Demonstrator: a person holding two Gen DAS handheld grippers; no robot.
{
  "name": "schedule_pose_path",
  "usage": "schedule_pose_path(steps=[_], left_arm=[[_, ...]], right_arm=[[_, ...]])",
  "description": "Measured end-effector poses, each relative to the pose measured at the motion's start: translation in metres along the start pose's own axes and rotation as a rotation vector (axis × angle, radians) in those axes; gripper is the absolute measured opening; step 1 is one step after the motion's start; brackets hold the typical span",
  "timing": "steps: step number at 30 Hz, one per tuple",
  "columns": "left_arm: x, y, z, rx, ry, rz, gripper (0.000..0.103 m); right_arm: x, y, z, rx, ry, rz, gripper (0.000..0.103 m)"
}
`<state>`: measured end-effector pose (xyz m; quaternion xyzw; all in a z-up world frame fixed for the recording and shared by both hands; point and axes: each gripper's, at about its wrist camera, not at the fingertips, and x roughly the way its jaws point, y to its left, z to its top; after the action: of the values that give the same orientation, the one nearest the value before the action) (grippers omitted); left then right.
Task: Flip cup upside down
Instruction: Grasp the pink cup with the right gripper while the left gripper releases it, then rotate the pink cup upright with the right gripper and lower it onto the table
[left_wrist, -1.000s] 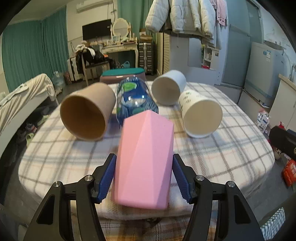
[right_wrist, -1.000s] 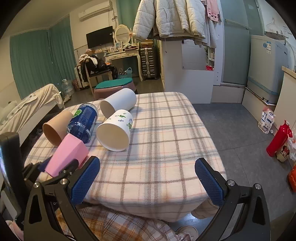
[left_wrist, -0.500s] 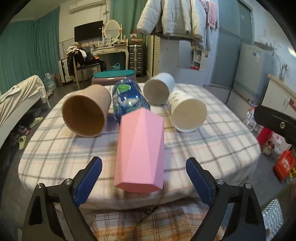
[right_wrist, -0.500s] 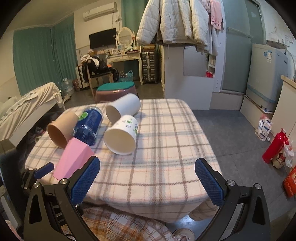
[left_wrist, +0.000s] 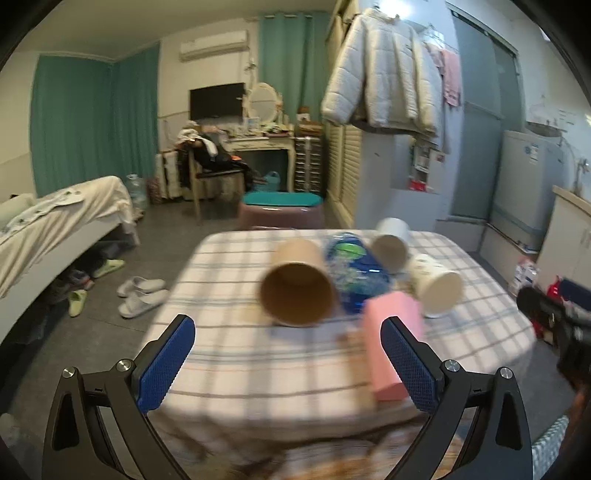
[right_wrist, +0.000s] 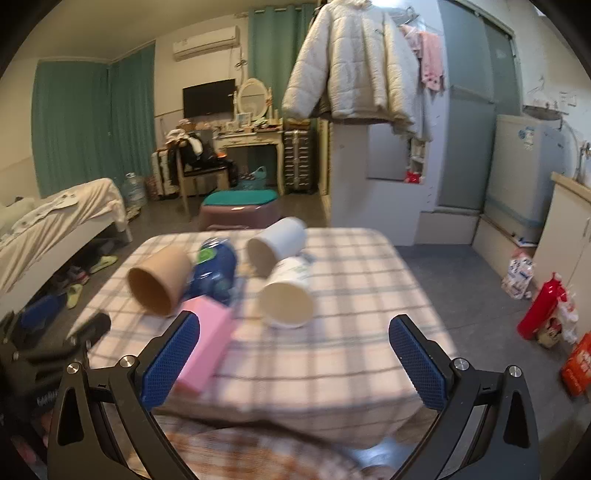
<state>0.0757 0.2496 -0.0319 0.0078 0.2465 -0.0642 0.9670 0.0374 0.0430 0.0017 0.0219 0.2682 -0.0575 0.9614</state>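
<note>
With both left tongs (left_wrist: 287, 362) and right tongs (right_wrist: 294, 358) gaping empty, straddle the faceted pink plastic cup (left_wrist: 388, 341) lying at the worktop's (left_wrist: 229, 354) near edge squarely across its flat sides before upending it.

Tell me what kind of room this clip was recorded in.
Most likely a lived-in bedroom or studio flat: a bed on the left, a dressing table with an oval mirror at the back, and a jacket hanging up.
</note>
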Motion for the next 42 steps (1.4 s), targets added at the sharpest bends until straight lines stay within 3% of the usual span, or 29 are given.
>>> schedule_pose_path(steps=[5,11,17,19,22,42], left_arm=[[0.008,0.041,-0.013,-0.033,0.016,0.044,0.103],[0.023,0.063,-0.035,-0.043,0.070,0.048,0.103],[0.036,0.069,-0.046,-0.037,0.109,0.050,0.103],[0.039,0.073,-0.049,-0.050,0.116,0.051,0.103],[0.044,0.078,-0.051,-0.068,0.128,0.053,0.103],[0.050,0.065,-0.057,-0.037,0.173,0.039,0.103]], right_arm=[[0.019,0.044,-0.029,-0.001,0.048,0.040,0.103],[0.061,0.074,-0.059,0.000,0.148,0.057,0.103],[0.090,0.078,-0.066,0.040,0.208,0.059,0.079],[0.095,0.078,-0.067,0.046,0.226,0.068,0.065],[0.090,0.080,-0.064,0.035,0.203,0.063,0.057],[0.066,0.062,-0.016,-0.015,0.063,0.070,0.054]])
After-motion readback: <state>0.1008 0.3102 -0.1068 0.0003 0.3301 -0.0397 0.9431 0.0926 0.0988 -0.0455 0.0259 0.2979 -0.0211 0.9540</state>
